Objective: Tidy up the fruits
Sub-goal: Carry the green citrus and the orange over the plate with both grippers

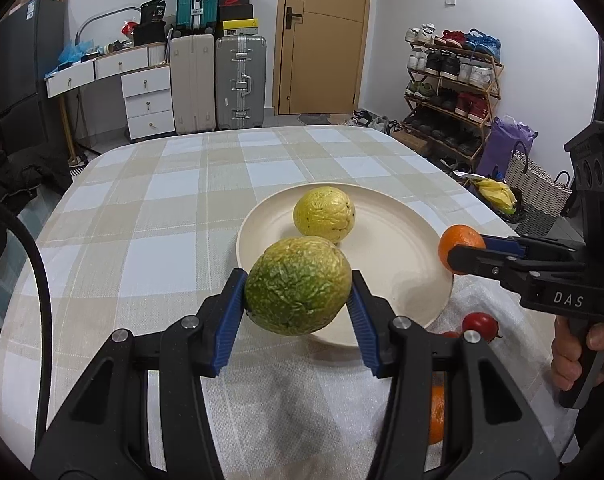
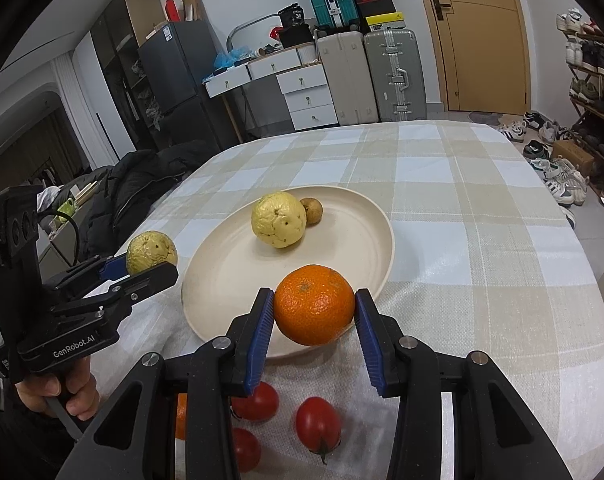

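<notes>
Left gripper (image 1: 298,292): blue-padded fingers (image 1: 230,312) pinching a wrinkled green fruit (image 1: 298,286), held just above the near-left rim of the cream plate (image 1: 402,264). Fruit is off the plate surface, pads pressed on both its sides.

Right gripper (image 2: 314,312): fingers (image 2: 262,332) pinching an orange (image 2: 314,304), held over the near rim of the plate, to the right of the green fruit. From the left wrist view the orange sits at the plate's right edge.

On the plate: a wrinkled yellow fruit (image 2: 279,220) near the middle-far part, a small brown fruit (image 2: 312,211) touching it on its far right side.

Still on the table (image 2: 482,208), on the white mat near the plate's near edge: three red tomatoes (image 2: 318,424) and a second orange (image 1: 436,412), partly hidden behind the fingers.

Checked cloth covers the table. A hand (image 2: 62,396) grips the left gripper's handle.
</notes>
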